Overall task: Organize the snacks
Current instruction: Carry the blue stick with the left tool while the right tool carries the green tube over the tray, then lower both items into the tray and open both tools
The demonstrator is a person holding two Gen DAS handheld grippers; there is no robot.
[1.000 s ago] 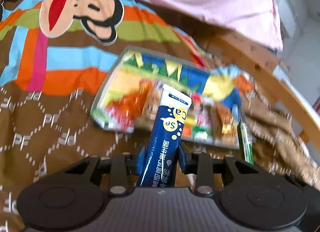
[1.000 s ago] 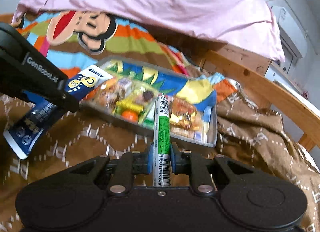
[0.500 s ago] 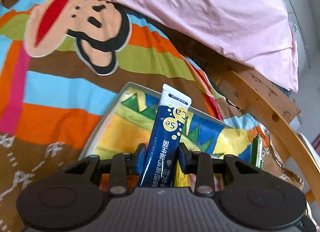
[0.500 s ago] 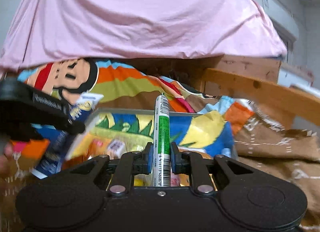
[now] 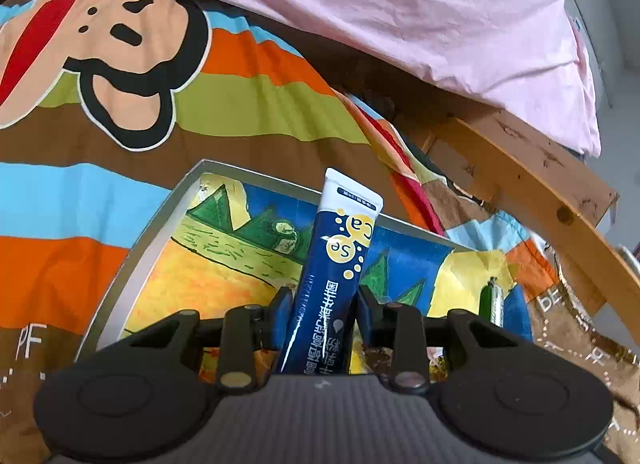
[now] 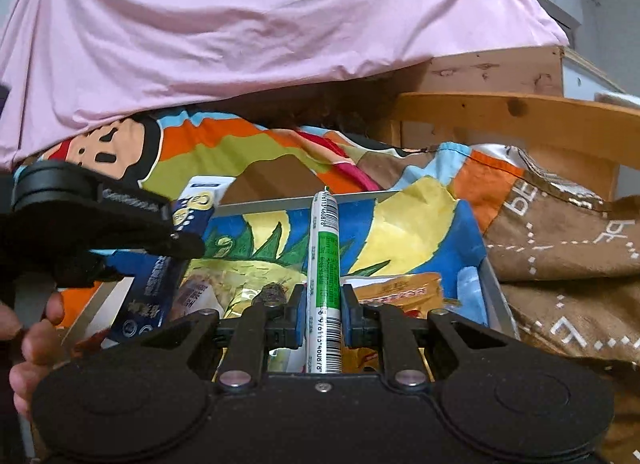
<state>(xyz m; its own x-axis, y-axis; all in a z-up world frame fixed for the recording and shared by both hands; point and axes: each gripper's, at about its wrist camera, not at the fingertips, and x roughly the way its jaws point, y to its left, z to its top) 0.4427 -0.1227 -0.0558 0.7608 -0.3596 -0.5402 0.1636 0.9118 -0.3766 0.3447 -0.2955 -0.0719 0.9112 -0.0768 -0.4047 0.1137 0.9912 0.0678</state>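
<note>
My left gripper (image 5: 323,314) is shut on a dark blue sachet (image 5: 338,264) with a white top and yellow "Se Ca" dots, held upright over the grey-rimmed tray (image 5: 168,200) with a colourful painted bottom. My right gripper (image 6: 323,310) is shut on a thin green and white stick pack (image 6: 325,264), held over the same tray (image 6: 496,296). In the right wrist view the left gripper (image 6: 172,240) with its blue sachet (image 6: 156,288) is at the tray's left side. Several snack packets (image 6: 396,290) lie in the tray.
The tray rests on a brown and striped cartoon-monkey blanket (image 5: 120,56). A pink sheet (image 6: 240,24) hangs behind. A wooden bed rail (image 6: 520,112) runs at the right. A person's fingers (image 6: 36,344) show at the lower left of the right wrist view.
Both grippers have moved forward and lower over the tray, each still holding its pack. The tray now fills more of both views.
</note>
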